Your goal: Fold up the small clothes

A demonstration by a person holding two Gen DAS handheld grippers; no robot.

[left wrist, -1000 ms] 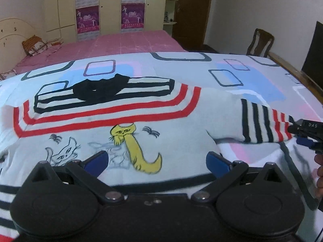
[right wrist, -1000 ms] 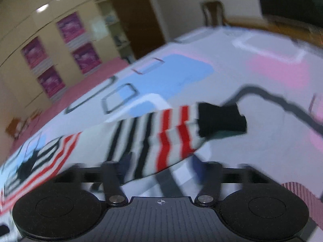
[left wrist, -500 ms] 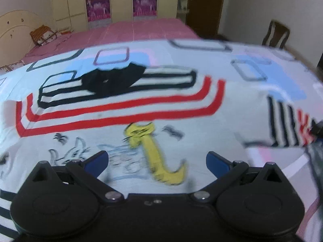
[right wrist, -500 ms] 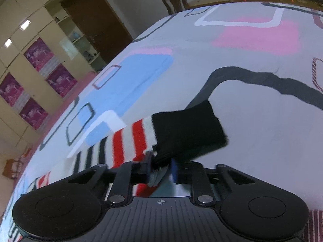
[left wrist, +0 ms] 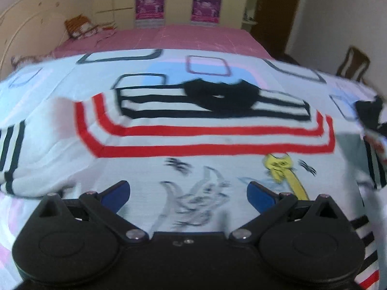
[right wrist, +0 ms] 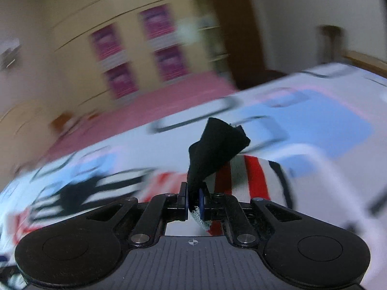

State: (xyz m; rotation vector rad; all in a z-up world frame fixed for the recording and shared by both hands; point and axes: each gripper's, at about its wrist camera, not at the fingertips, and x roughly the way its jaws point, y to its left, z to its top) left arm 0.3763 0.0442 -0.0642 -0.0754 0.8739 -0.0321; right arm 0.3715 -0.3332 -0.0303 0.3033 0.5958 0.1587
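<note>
We see a sweater [left wrist: 205, 145] lying flat on the bedsheet [left wrist: 72, 72], its collar [left wrist: 220, 95] at the far side and its hem near us. The left gripper [left wrist: 188, 193] hangs over the near part of the sweater's front, between the two sleeves. The left sleeve [left wrist: 12, 149] lies out to the left on the sheet. The right sleeve's cuff [right wrist: 215, 149] sits between the right gripper's [right wrist: 193, 201] pads, lifted above the sheet at the sweater's right. Behind the sheet we have a second bed [left wrist: 169, 37], with a cabinet wall [left wrist: 179, 0] behind that. A chair [left wrist: 353, 65] stands far right.
</note>
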